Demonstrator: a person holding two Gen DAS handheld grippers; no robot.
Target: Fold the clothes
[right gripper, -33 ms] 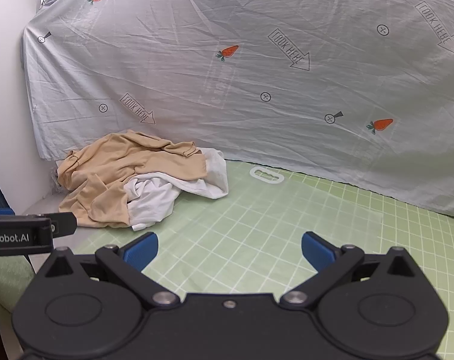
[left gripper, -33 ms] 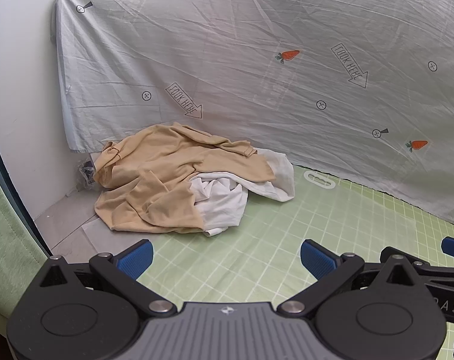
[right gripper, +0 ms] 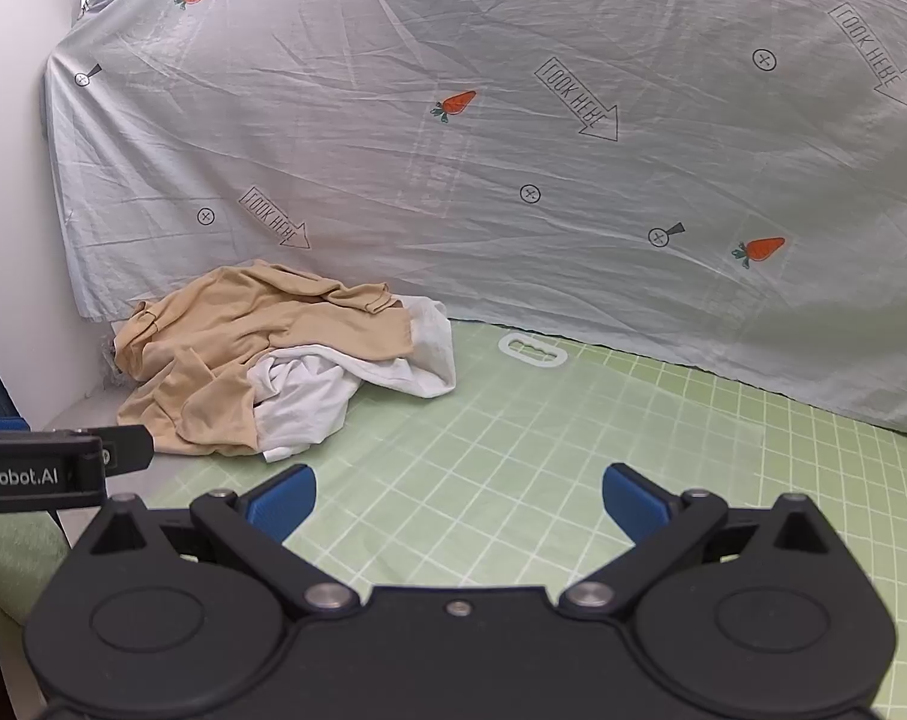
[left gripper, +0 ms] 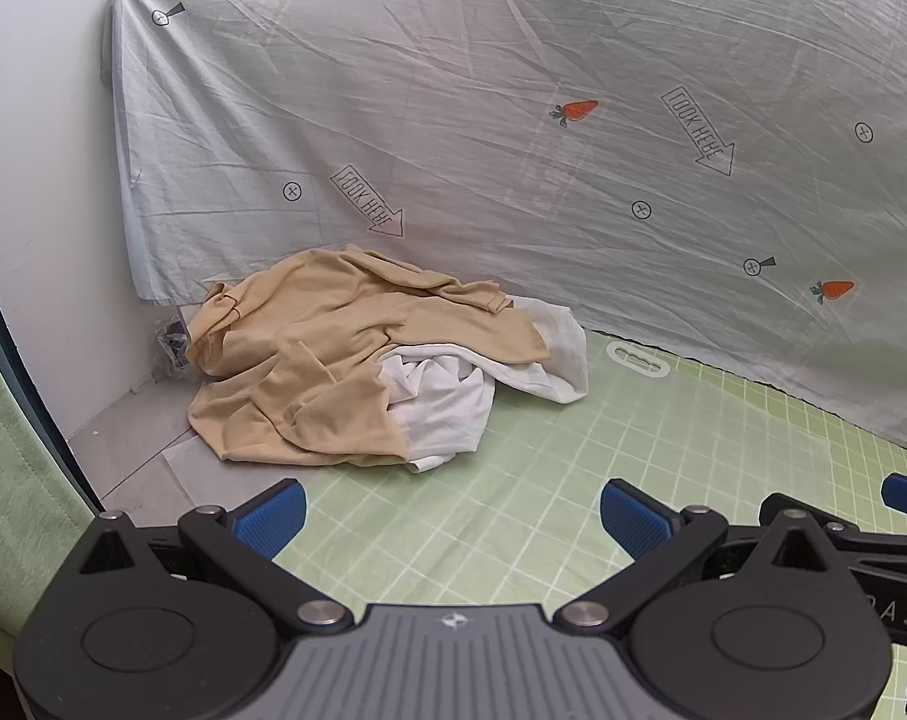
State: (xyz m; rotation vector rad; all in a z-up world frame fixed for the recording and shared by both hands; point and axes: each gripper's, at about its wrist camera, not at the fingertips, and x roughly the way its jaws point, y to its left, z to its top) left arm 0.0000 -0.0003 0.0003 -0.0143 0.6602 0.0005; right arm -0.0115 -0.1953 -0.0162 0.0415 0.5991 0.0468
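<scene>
While both claws hang wide & empty, clothes lie ahead-left.
L gripper (left gripper: 453, 519) nearer pile; R gripper (right gripper: 459, 501) further right. Grid mat (left gripper: 573, 480) between. Tan garment (left gripper: 309, 372) over white garment (left gripper: 441, 402), far-left corner, long axis roughly left-right, against printed sheet (left gripper: 513, 150).

The tan garment (left gripper: 309, 360) covers most of the white garment (left gripper: 447, 402) beneath it, a small dark object (left gripper: 171, 348) behind the pile is too indistinct to identify, and the patterned sheet (left gripper: 513, 150) runs past the frame's edge.
</scene>
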